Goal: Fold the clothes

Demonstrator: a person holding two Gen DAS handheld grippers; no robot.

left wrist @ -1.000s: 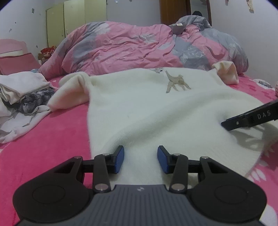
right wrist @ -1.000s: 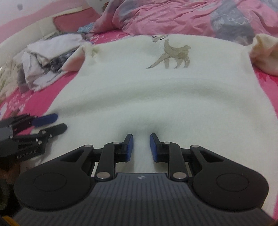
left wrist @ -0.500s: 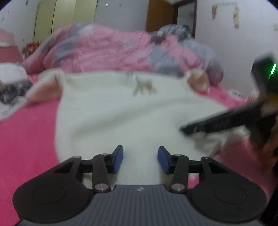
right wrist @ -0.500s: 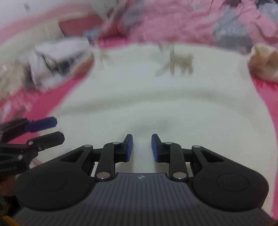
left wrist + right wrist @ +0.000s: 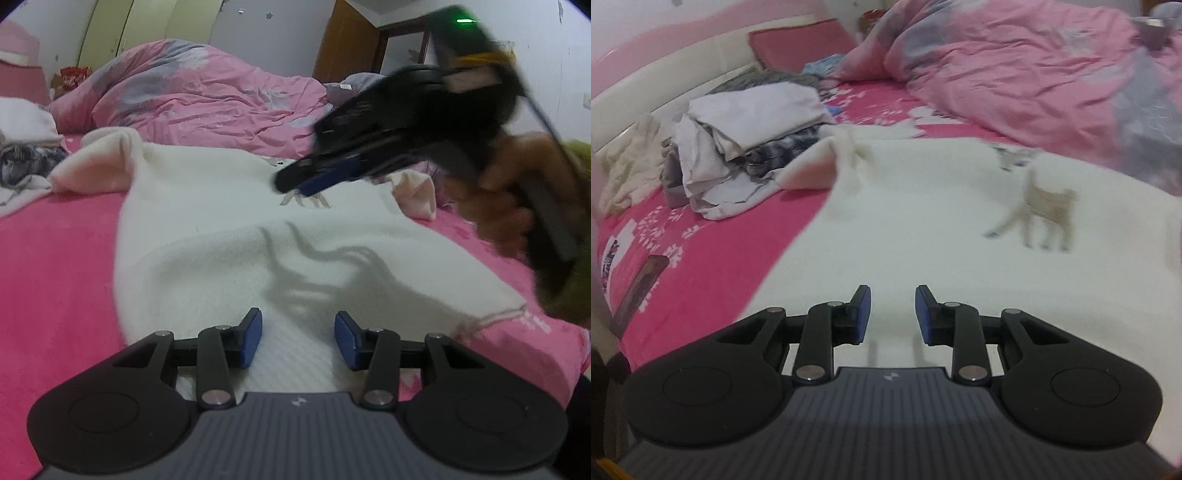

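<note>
left wrist: fuzzy cream sweater on pink sheet.

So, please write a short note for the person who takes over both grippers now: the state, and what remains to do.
Left gripper: jaws open, empty, low over the near hem of the cream sweater.
Right gripper: jaws opening, empty, raised above the sweater's chest.
Sweater lies flat on the pink sheet, both sleeves already folded in.
Pile of clothes lies left of it.
Left to do: fold the body.

You see a fuzzy, matt cream sweater lying on the napped pink bedsheet, beside a crinkled, smooth-cloth quilt.
</note>
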